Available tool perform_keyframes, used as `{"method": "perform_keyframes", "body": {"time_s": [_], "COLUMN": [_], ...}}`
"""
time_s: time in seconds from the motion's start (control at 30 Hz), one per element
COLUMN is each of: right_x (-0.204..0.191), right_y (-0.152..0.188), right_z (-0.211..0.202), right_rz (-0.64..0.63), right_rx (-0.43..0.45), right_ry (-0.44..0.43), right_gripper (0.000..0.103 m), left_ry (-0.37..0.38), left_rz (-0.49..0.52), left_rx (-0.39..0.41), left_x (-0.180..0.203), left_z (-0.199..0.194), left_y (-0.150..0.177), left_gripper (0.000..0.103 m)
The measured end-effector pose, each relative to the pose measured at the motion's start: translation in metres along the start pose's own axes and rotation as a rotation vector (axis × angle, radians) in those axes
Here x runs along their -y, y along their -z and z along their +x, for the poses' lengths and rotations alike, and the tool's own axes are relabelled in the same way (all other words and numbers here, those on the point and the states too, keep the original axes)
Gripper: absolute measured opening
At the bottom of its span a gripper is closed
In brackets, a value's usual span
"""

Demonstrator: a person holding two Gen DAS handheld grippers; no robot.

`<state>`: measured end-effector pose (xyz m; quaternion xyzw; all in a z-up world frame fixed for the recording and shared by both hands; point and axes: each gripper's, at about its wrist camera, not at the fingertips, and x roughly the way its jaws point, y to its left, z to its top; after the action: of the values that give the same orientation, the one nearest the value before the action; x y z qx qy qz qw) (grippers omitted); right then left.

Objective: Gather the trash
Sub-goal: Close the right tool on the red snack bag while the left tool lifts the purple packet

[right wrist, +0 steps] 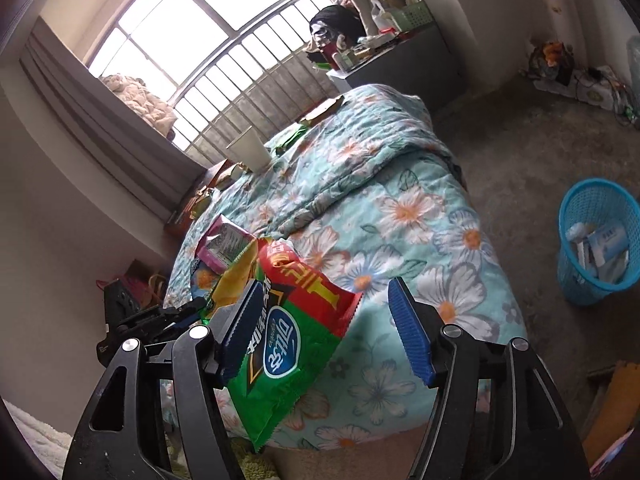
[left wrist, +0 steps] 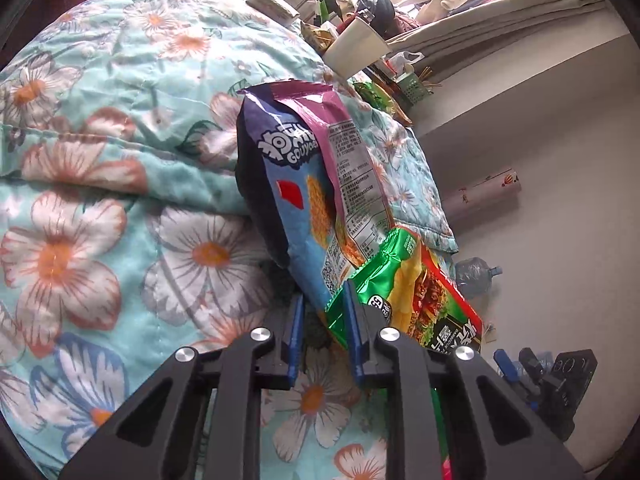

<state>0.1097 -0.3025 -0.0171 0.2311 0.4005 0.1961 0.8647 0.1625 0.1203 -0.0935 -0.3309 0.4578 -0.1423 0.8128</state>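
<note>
Left wrist view. The left gripper [left wrist: 322, 330] was seen with its blue fingers [left wrist: 295, 336] drawn close together, the lower corner of a blue snack bag [left wrist: 304, 208] pinched between them. The bag stood up from the fingers, its torn purple top edge curled open above. A green chip bag [left wrist: 416, 292] was pressed against the outside of the right-hand finger; whether any of it was caught in the pinch could not be told. A flowered quilt [left wrist: 120, 140] filled the space behind and to the left. Bare floor was noted past the quilt's right edge, with a water bottle [left wrist: 476, 274] and a paper roll [left wrist: 484, 196] lying on it. A white cup [left wrist: 358, 46] stood at the far edge of the quilt.

Right wrist view. The right gripper [right wrist: 326, 330] was seen spread wide, nothing between its fingertips. The green chip bag [right wrist: 288, 344] lay against its left-hand finger only, hanging over the near edge of the quilt [right wrist: 400, 200]. Open floor was recorded to the right of the bed, where a blue basket [right wrist: 598, 280] stood well apart, with some items already inside.
</note>
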Motion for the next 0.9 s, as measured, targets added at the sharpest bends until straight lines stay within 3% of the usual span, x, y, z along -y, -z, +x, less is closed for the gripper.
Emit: {"method": "perform_keyframes", "body": {"time_s": [0.17, 0.33, 0.37, 0.53, 0.73, 0.9], "right_x": [-0.018, -0.022, -0.022, -0.013, -0.015, -0.011], "right_y": [-0.040, -0.030, -0.027, -0.007, 0.027, 0.038], "right_z": [0.078, 0.150, 0.149, 0.130, 0.102, 0.072], "right_rz": [-0.088, -0.097, -0.092, -0.019, 0.020, 0.052], "right_rx": [-0.202, -0.479, -0.473, -0.484, -0.423, -0.308], "right_ry": [-0.178, -0.208, -0.218, -0.256, -0.310, -0.235], "right_gripper": [0.072, 0.070, 0.070, 0.038, 0.027, 0.026], "left_ry": [-0.030, -0.045, -0.046, -0.070, -0.071, -0.121], "left_rz": [0.030, 0.053, 0.056, 0.050, 0.036, -0.017], "left_rx": [-0.011, -0.021, -0.021, -0.023, -0.044, -0.060], "left_x": [-0.003, 0.000, 0.000, -0.001, 0.002, -0.001], "left_z": [-0.004, -0.002, -0.002, 0.001, 0.010, 0.019], "left_y": [-0.006, -0.012, -0.013, -0.021, -0.025, -0.032], "left_gripper": [0.018, 0.018, 0.018, 0.021, 0.031, 0.035]}}
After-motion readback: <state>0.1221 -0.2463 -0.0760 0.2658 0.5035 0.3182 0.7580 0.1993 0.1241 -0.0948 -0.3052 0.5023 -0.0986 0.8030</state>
